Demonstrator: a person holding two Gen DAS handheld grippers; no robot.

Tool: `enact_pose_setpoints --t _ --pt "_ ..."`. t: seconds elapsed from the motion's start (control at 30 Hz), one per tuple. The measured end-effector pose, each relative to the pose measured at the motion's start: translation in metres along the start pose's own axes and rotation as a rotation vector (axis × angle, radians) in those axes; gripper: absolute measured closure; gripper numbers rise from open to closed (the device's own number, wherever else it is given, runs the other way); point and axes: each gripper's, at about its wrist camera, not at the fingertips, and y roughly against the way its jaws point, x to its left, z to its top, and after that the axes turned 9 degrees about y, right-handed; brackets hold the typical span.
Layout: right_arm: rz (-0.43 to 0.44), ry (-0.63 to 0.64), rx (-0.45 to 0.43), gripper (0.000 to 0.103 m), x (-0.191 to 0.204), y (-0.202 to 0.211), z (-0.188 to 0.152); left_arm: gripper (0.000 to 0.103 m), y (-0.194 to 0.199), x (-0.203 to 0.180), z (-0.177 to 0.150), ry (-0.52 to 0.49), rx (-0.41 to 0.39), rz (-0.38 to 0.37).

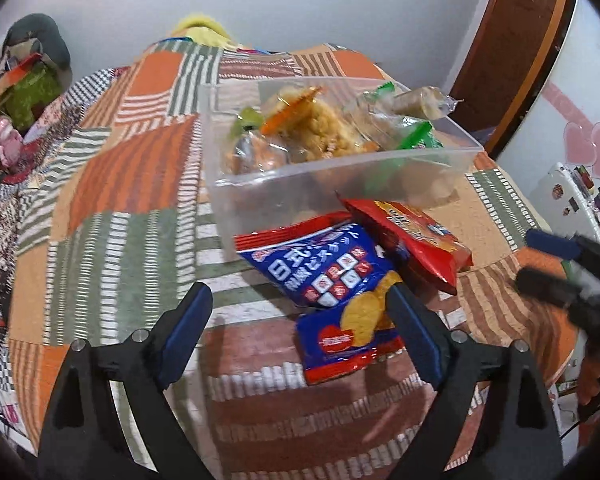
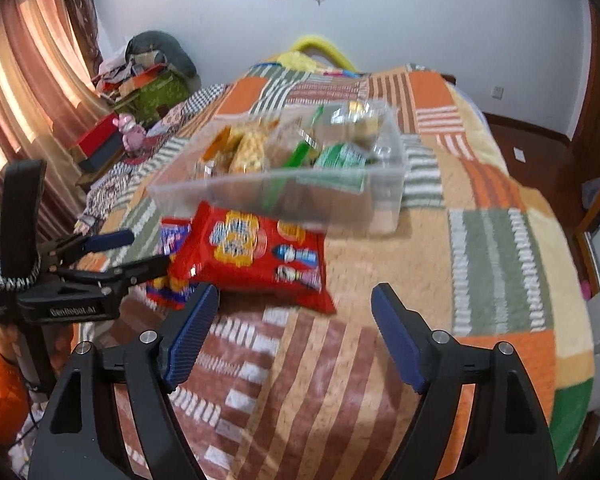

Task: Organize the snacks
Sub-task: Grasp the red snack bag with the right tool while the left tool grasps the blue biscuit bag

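Note:
A clear plastic bin (image 1: 380,168) holding several wrapped snacks sits on the patchwork bedspread; it also shows in the right wrist view (image 2: 300,196). In front of it lie a blue cracker bag (image 1: 332,280) and a red snack bag (image 1: 412,240), which the right wrist view shows too (image 2: 256,252). My left gripper (image 1: 300,300) is open and empty, with its right finger over the blue bag's edge. My right gripper (image 2: 296,304) is open and empty, just short of the red bag. It appears at the right of the left wrist view (image 1: 540,260); the left gripper appears in the right wrist view (image 2: 136,252).
The striped bedspread (image 2: 480,240) covers a bed. Clutter and a green bag (image 2: 156,92) sit at its far left beside curtains (image 2: 28,100). A wooden door (image 1: 512,40) and a white fridge (image 1: 572,200) stand to the right.

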Motion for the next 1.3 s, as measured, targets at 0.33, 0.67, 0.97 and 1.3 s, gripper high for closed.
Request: enact_pose_setpoints --t 0.33,0.67,0.97,1.3 --pt "0.015 0.042 0.061 0.024 0.013 -0.035 0.003 0.011 -0.028 -0.012 0.005 0.003 0.032 -0.025" --pt "0.0 0.129 0.096 0.024 0.028 -0.061 0.01 0.022 -0.021 0.013 -0.002 -0.034 0.033 -0.034" --pt "-0.03 0.108 0.115 0.024 0.023 -0.075 0.013 0.021 -0.032 0.012 0.005 -0.003 0.047 -0.066" --pt "-0.008 0.061 0.065 0.066 0.011 -0.058 0.002 0.038 -0.038 -0.016 -0.006 -0.106 0.009 -0.003"
